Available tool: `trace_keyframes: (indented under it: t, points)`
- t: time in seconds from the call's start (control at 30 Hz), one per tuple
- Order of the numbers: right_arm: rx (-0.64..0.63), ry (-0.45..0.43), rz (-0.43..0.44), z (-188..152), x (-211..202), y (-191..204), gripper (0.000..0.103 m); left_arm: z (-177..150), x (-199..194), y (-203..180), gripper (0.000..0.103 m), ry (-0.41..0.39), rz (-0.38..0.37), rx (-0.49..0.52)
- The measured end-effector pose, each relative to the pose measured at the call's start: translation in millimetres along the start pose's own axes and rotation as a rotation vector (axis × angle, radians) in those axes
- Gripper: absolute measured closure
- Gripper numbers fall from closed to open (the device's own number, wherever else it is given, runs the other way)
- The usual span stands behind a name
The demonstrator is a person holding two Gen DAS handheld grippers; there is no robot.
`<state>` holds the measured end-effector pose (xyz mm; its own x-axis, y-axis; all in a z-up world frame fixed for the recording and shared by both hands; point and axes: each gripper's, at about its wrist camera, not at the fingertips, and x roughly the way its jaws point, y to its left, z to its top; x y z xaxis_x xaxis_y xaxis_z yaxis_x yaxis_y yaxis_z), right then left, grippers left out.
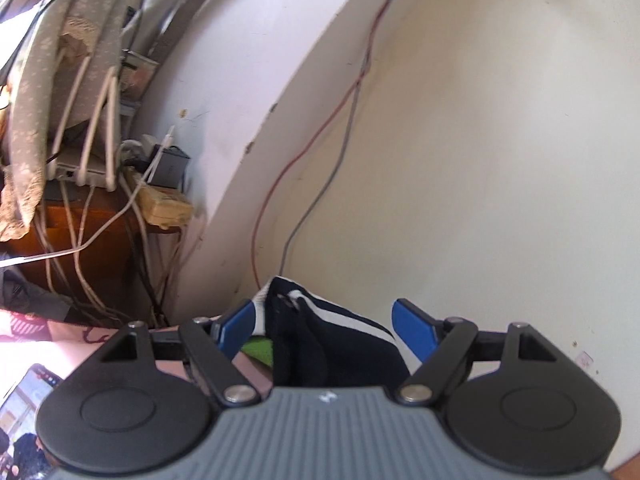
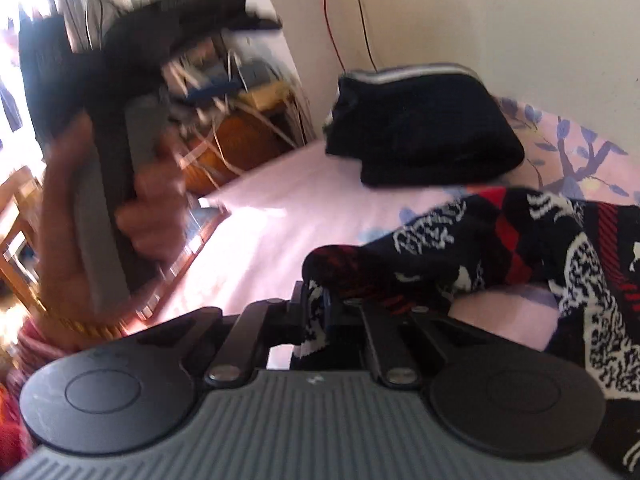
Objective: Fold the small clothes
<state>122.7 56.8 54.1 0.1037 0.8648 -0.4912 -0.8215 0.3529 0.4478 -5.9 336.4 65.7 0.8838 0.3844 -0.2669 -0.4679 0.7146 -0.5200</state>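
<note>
Two grippers show, one in each wrist view. The left gripper (image 1: 332,320) has its blue fingers (image 1: 412,326) spread wide apart, released, with nothing pinched between them. Beyond and between those fingers lies a folded dark garment (image 1: 340,348) with white stripes along its edge; whether the pads touch it cannot be told. A cream wall (image 1: 500,140) fills the space behind, with a red wire (image 1: 320,128) and a grey wire (image 1: 340,152) running down it. To the left a wooden table (image 1: 100,248) carries a tangle of white cables (image 1: 92,136) and a power strip (image 1: 164,204).

The right gripper (image 2: 320,316) is clenched on the corner of a patterned sweater (image 2: 500,248), black with red and white figures, which drapes over the pink bedsheet (image 2: 280,232) toward the right edge of the bed. The folded dark garment (image 2: 420,128) rests near the far edge of the bed, beside the wall, well apart from the sweater. At the left of this view a hand (image 2: 120,208), blurred, grips the handle of the left gripper, raised above the bed's left edge.
</note>
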Motion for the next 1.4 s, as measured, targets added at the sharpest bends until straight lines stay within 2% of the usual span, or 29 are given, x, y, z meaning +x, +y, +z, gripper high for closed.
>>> trace_keyframes:
  t: [0.1,0.17,0.23,0.27,0.33,0.4,0.43,0.5,0.6,0.67,0.73,0.83,1.0,1.03,1.07,1.1,1.13,1.2,1.33,1.4]
  points:
    - [0.223,-0.211,0.135,27,-51,-29,0.092,0,4,2,0.026,0.026,-0.009,-0.022]
    - [0.344,-0.344,0.147,28,-89,-59,0.09,-3,5,-3,0.026,0.04,-0.017,-0.007]
    - [0.43,-0.444,0.053,11,-130,-91,0.085,-7,6,-11,0.026,0.049,-0.027,0.018]
    - [0.475,-0.457,-0.033,-4,-148,-107,0.07,-11,9,-15,0.026,0.06,-0.037,0.033]
    - [0.55,-0.423,-0.225,-38,-177,-132,0.038,-18,15,-27,0.026,0.103,-0.072,0.063]
    - [0.554,-0.354,-0.402,-69,-198,-144,0.039,-29,21,-41,0.026,0.158,-0.126,0.085]
    - [0.532,-0.324,-0.476,-79,-207,-144,0.04,-35,25,-48,0.026,0.187,-0.151,0.1]
    - [0.45,-0.329,-0.534,-85,-220,-132,0.04,-46,31,-61,0.026,0.239,-0.187,0.133]
    - [0.236,-0.344,-0.536,-70,-219,-100,0.04,-63,38,-75,0.026,0.286,-0.197,0.189]
    - [0.072,-0.3,-0.521,-55,-199,-80,0.04,-71,43,-79,0.026,0.312,-0.19,0.218]
    - [-0.089,-0.232,-0.496,-44,-170,-63,0.04,-77,47,-80,0.026,0.335,-0.186,0.228]
    - [-0.308,-0.066,-0.441,-41,-116,-50,0.039,-79,52,-77,0.026,0.36,-0.19,0.217]
    - [-0.454,0.146,-0.384,-45,-44,-52,0.039,-77,58,-70,0.026,0.382,-0.181,0.189]
    - [-0.484,0.166,-0.398,-48,-36,-52,0.041,-76,58,-69,0.026,0.382,-0.183,0.184]
    - [-0.497,0.154,-0.395,-48,-34,-51,0.048,-75,58,-69,0.026,0.38,-0.184,0.182]
    - [-0.482,0.162,-0.395,-44,-33,-52,0.066,-74,57,-69,0.026,0.377,-0.185,0.182]
    - [-0.455,0.148,-0.415,-37,-37,-52,0.093,-73,57,-68,0.026,0.374,-0.187,0.181]
    - [-0.351,0.05,-0.374,-19,-62,-54,0.093,-72,55,-70,0.026,0.375,-0.198,0.178]
    - [-0.125,-0.249,-0.32,22,-154,-56,0.093,-77,51,-78,0.026,0.387,-0.248,0.196]
    - [-0.009,-0.392,-0.303,34,-203,-65,0.093,-83,46,-87,0.026,0.384,-0.284,0.241]
